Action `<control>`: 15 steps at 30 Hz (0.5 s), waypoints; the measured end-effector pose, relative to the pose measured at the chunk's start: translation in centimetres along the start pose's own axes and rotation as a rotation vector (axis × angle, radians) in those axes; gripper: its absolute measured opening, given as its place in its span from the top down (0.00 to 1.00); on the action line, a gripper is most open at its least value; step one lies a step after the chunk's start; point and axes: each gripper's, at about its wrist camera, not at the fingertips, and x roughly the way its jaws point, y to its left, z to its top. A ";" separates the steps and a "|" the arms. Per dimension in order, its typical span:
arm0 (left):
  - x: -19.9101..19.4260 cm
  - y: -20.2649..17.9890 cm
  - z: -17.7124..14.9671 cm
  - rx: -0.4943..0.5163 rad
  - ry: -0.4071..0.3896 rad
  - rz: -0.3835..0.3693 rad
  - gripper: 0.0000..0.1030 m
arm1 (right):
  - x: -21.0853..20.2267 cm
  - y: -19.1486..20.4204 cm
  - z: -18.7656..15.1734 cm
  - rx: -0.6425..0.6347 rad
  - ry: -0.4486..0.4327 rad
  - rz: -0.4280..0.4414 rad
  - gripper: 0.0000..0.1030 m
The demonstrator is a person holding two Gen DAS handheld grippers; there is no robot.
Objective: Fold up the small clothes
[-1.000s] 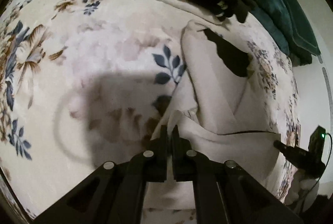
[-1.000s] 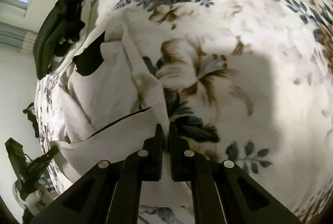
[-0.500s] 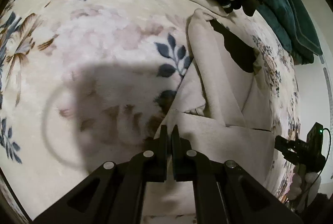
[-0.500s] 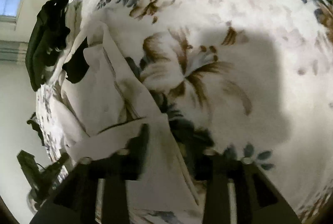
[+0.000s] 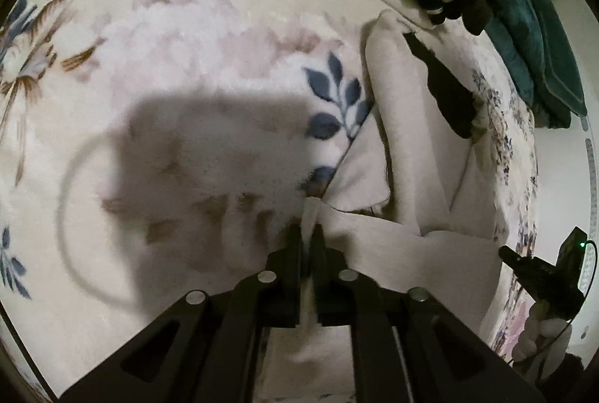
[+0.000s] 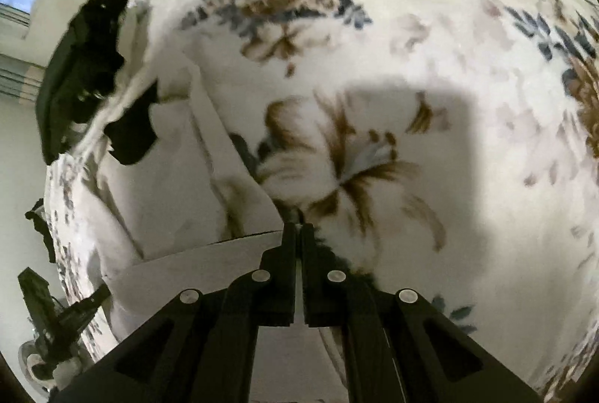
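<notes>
Holding one corner of the pale garment (image 5: pixel 408 148) in each claw, I am working in the middle of a fold. My left claw (image 5: pixel 307 234) is clamped tight on a bunched corner of the cloth, and my right claw (image 6: pixel 297 232) is pinched shut on the opposite corner, with a thin edge of fabric showing between its fingers. The garment is lying on the flowered blanket (image 5: pixel 179 39); the near hem is lifted between my two claws while the far end, with its dark patch (image 5: pixel 449 96), is resting flat beside the pile of dark clothes (image 5: pixel 524 28).

I am judging this to be the carry-over step: the near edge is raised but not yet laid on the far part. Next I am expecting to need both claws travelling forward together at an even height, so the hem lands straight across the upper half. A loose fold of cloth is sagging under the left side, which could crease if I hurry.
</notes>
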 end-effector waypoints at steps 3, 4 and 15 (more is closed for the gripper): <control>-0.7 -0.3 0.8 -0.021 0.028 0.015 0.72 | 0.9 -0.1 0.6 0.022 0.085 0.009 0.94; -1.3 -0.4 1.4 -0.029 0.014 0.007 0.67 | 0.9 -0.1 0.9 0.034 0.098 0.023 0.87; 1.5 -9.1 14.3 0.261 -0.068 0.045 0.38 | 3.0 8.2 13.3 -0.040 0.093 0.054 0.51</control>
